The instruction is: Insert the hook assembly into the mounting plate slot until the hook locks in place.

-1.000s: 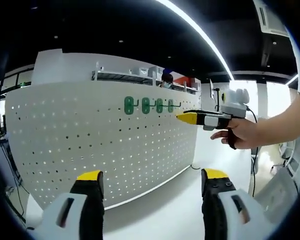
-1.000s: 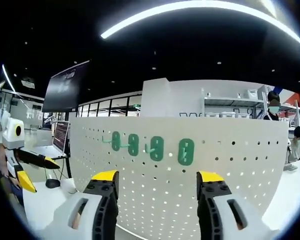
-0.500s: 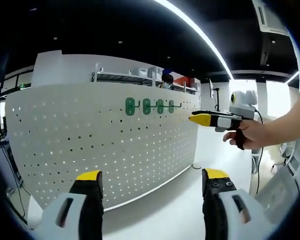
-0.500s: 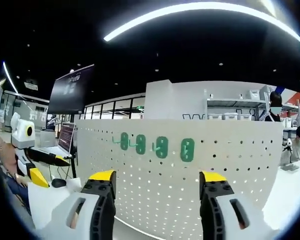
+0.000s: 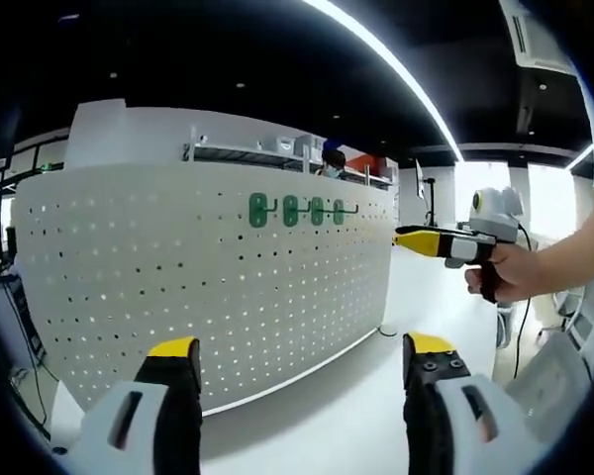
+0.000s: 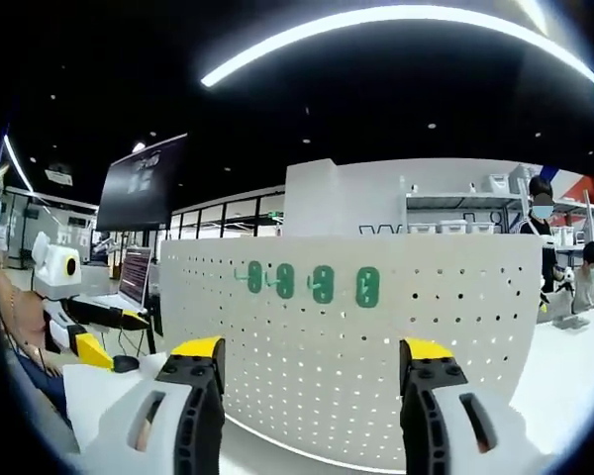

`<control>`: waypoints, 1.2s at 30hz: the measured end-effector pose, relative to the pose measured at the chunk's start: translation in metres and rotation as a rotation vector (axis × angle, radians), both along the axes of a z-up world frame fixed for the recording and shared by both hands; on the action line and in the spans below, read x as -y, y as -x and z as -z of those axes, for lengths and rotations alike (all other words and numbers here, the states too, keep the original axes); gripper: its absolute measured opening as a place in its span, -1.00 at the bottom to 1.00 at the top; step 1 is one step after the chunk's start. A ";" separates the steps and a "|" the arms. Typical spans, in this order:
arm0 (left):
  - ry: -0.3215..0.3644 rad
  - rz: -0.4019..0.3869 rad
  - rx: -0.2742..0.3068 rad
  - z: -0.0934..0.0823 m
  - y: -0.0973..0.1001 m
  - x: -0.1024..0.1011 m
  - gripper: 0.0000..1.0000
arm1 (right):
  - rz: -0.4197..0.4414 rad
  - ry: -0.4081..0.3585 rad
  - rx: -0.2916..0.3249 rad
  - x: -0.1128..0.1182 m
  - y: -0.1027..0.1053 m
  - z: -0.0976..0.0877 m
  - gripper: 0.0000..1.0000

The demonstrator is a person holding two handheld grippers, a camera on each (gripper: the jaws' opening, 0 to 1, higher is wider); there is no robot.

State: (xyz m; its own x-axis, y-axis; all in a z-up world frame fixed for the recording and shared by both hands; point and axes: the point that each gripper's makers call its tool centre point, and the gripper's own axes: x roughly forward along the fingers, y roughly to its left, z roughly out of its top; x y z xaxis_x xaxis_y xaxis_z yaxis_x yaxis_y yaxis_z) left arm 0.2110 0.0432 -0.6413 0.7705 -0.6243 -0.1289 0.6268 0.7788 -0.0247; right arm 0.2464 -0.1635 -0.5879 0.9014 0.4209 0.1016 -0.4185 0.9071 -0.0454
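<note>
— What do we have in front of us on the work floor?

— We face a white perforated mounting plate (image 5: 208, 287) standing upright on a white table (image 5: 327, 416). In the left gripper view four green hooks (image 5: 299, 210) sit in a row along its upper part, each flat against the plate, with thin prongs sticking out to the side. In the right gripper view we see the same plate (image 6: 376, 366) and the same row of green hooks (image 6: 312, 282), the rightmost one set a little apart from its neighbours.

— And the grippers?

— Our left gripper (image 5: 297, 361) rises from the bottom of its own view with yellow-tipped jaws spread wide and nothing between them; it hangs well short of the plate. It also turns up at the left edge of the right gripper view (image 6: 94, 332), near a laptop (image 6: 136, 280) and under a dark monitor (image 6: 144, 183). Our right gripper (image 6: 310, 366) likewise stands with jaws apart and empty, pointed at the plate below the hooks. In the left gripper view we see it from the side (image 5: 421, 239), carried by a hand (image 5: 510, 272), level with the hooks and off to the right of the plate's edge, not touching it.

— Anyone else around?

— Behind the plate, past a white shelf (image 6: 455, 203), a person (image 6: 543, 233) stands, and another (image 6: 581, 282) sits farther right.
</note>
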 end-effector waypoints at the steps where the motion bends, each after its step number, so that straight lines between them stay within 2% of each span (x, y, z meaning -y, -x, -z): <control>1: 0.000 0.000 0.001 0.000 0.000 0.000 0.73 | -0.001 -0.002 -0.003 0.001 0.002 0.001 0.39; 13: -0.001 -0.006 0.027 -0.001 0.007 -0.005 0.85 | 0.001 0.006 -0.030 0.011 0.020 0.016 0.40; 27: 0.010 -0.020 -0.010 0.012 0.017 -0.014 0.85 | 0.024 0.013 -0.090 0.026 0.046 0.044 0.41; 36: 0.010 -0.018 -0.021 0.017 0.027 -0.018 0.86 | 0.024 0.021 -0.104 0.032 0.058 0.052 0.42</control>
State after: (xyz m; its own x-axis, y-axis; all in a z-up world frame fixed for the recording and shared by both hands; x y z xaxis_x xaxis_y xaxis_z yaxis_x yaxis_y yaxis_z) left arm 0.1835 0.0615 -0.6581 0.7789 -0.6115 -0.1395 0.6118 0.7897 -0.0454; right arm 0.1884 -0.1951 -0.6400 0.9163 0.4004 -0.0015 -0.4003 0.9161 -0.0225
